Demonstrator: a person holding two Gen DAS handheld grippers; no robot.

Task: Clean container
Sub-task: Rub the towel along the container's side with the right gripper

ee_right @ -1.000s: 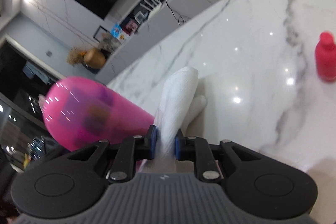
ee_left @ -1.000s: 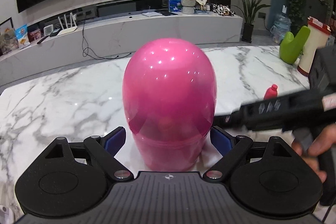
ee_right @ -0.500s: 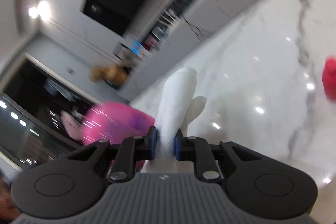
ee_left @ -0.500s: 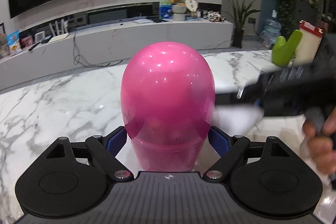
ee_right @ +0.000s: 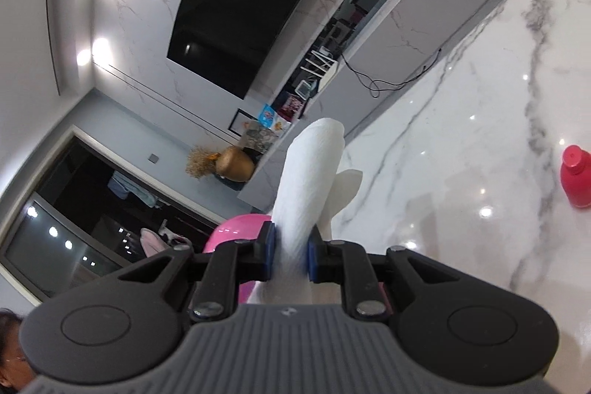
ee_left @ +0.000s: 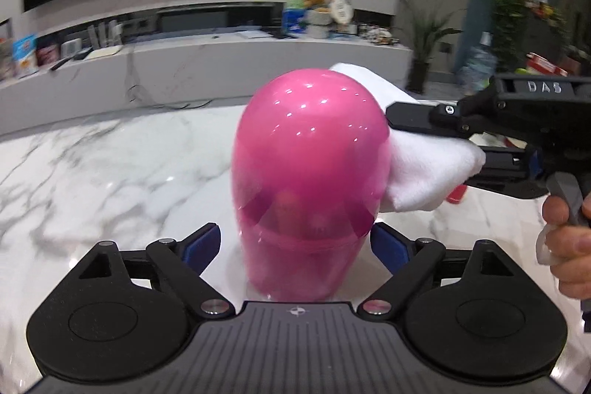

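Note:
A glossy pink egg-shaped container (ee_left: 310, 150) stands upright on the white marble table (ee_left: 110, 172). My left gripper (ee_left: 295, 246) straddles its base and its jaws are opening: both blue pads (ee_left: 201, 244) stand slightly off the pink wall. My right gripper (ee_left: 436, 150) comes in from the right, shut on a folded white cloth (ee_left: 417, 168). The cloth presses against the container's upper right side and reaches up behind its top. In the right wrist view the cloth (ee_right: 314, 172) sticks out forward from between the right gripper's (ee_right: 290, 246) pads, with the container (ee_right: 236, 228) just left of them.
A small red bottle (ee_right: 576, 176) stands on the table to the right, mostly hidden behind the cloth in the left wrist view. A person's hand (ee_left: 565, 239) holds the right gripper's handle. A low TV cabinet (ee_left: 221, 61) runs behind the table.
The right gripper has risen with the cloth from low beside the container to its upper right side. The left jaws have spread apart from the container's base.

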